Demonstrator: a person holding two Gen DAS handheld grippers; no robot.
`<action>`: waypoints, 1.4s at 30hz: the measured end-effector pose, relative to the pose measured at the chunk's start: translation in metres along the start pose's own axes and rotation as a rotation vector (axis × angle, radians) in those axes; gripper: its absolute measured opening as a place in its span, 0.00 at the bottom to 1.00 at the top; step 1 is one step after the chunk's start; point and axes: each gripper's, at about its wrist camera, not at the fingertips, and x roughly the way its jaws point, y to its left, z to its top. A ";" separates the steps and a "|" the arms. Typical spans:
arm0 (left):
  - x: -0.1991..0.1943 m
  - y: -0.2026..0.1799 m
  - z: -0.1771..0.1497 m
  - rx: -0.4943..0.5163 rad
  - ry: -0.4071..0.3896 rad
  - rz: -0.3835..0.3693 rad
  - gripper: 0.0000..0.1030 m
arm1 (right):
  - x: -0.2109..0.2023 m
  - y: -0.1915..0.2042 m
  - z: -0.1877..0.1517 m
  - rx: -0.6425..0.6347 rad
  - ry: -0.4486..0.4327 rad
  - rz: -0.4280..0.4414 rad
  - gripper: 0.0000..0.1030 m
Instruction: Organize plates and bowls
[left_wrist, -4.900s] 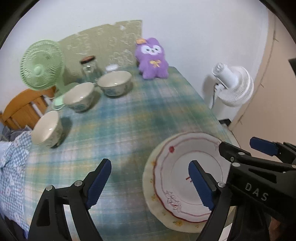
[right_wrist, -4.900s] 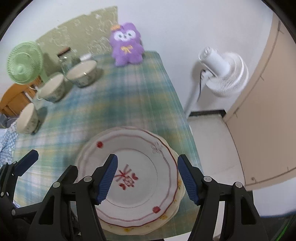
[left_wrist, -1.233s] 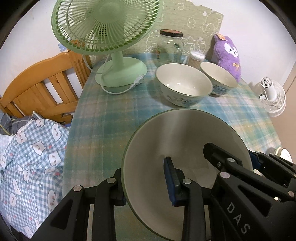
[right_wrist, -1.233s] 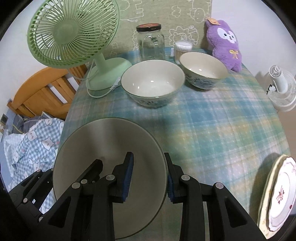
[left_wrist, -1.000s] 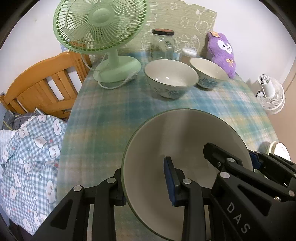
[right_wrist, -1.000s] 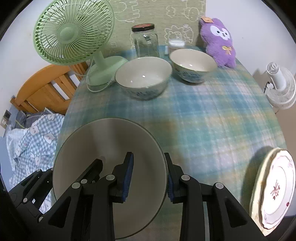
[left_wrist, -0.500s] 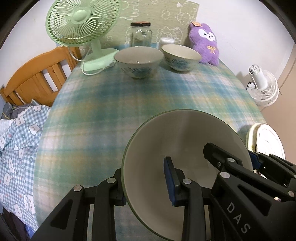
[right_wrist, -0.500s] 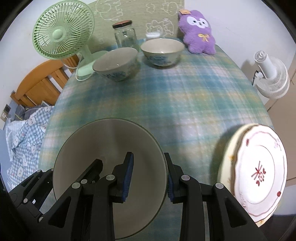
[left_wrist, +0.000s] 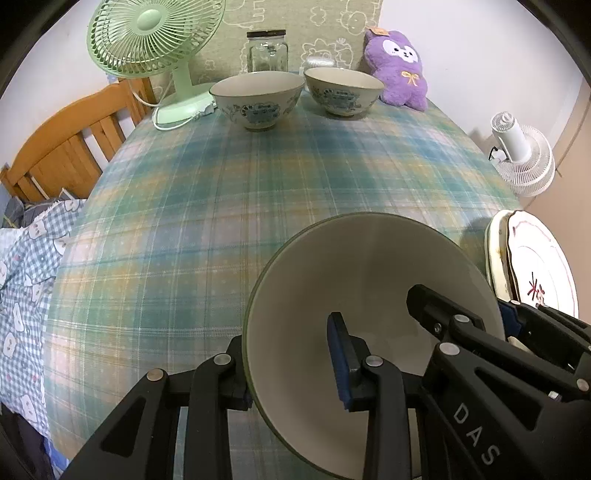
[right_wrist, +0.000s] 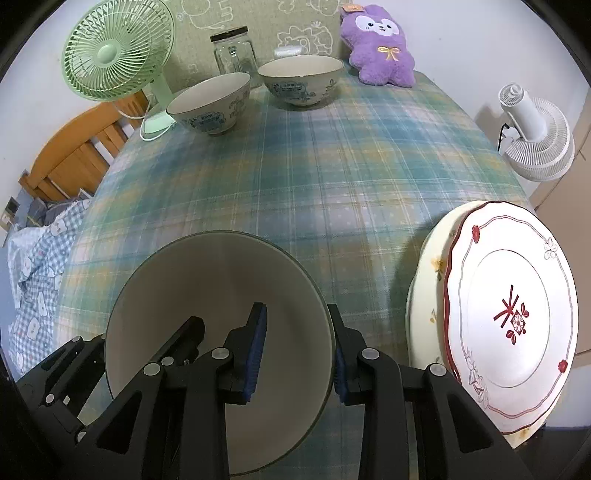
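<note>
Currently both tongs clamp one cream bowl (left_wrist: 373, 280) by its rim, above the table's (left_wrist: 258, 192) near edge. Left tongs (left_wrist: 291, 373) pinch the bowl's left wall; right tongs (right_wrist: 295, 354) pinch its right wall, one pad inside, one outside. Stacked plates (right_wrist: 509, 317) sit at the near right corner. Two patterned bowls (left_wrist: 258, 98) stand along the far edge, beside a green fan (left_wrist: 155, 40).

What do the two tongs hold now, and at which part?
Both hold one bowl by its rim: left tongs on its left side, right tongs on its right.
</note>
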 end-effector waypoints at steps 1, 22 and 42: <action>0.000 0.000 0.000 0.002 0.002 -0.001 0.30 | 0.000 0.000 -0.001 0.003 0.004 -0.001 0.34; -0.066 0.000 0.029 -0.032 -0.055 0.033 0.81 | -0.058 -0.004 0.027 -0.039 -0.051 0.008 0.69; -0.088 0.033 0.130 -0.055 -0.157 0.071 0.85 | -0.096 0.034 0.133 -0.116 -0.184 0.021 0.69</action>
